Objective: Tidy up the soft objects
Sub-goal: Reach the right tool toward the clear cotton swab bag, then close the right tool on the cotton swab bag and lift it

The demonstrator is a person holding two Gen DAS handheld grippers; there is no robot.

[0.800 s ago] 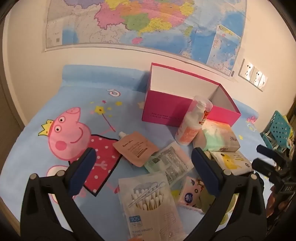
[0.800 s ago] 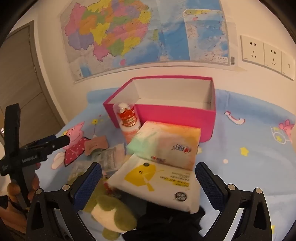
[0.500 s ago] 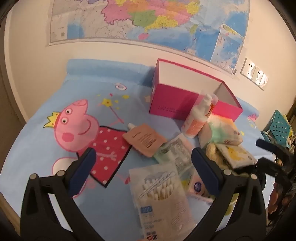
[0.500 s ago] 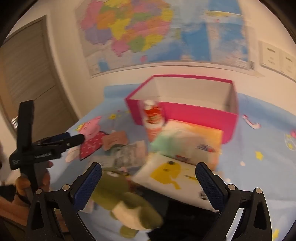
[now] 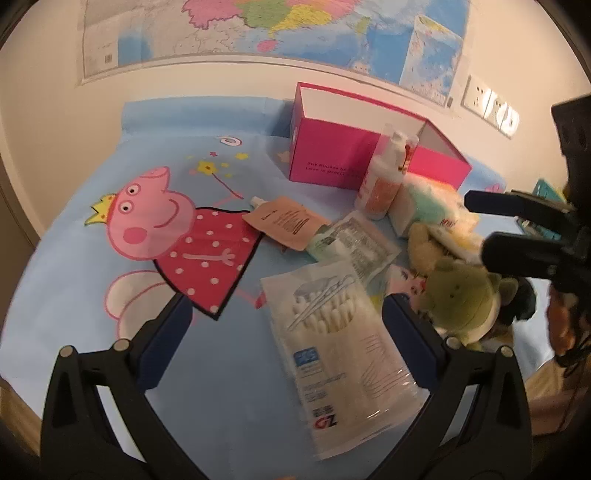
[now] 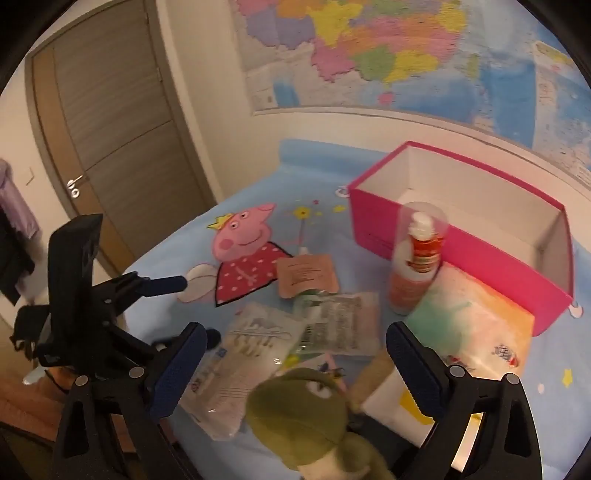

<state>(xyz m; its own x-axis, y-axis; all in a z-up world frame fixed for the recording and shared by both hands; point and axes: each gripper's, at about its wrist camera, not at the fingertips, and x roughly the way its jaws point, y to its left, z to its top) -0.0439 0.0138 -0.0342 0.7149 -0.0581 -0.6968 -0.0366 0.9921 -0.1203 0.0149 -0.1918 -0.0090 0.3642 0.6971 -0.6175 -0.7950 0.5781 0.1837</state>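
A green plush toy lies at the near end of a heap on the blue cartoon sheet. My right gripper hangs open just above it, touching nothing. The plush also shows right of my left gripper, which is open over a clear bag of cotton swabs. Behind stand a pump bottle and an open pink box, which looks empty. A pastel tissue pack, a brown pouch and a clear packet lie between.
A white and yellow wipes pack sits partly under the plush. A wall with a map backs the bed. A brown door is at the left. The sheet's left half carries only the printed pig.
Both cameras have swung left and the heap has shifted right in view. The green plush now sits between the right gripper's fingers, and the right gripper looms larger in the left wrist view.
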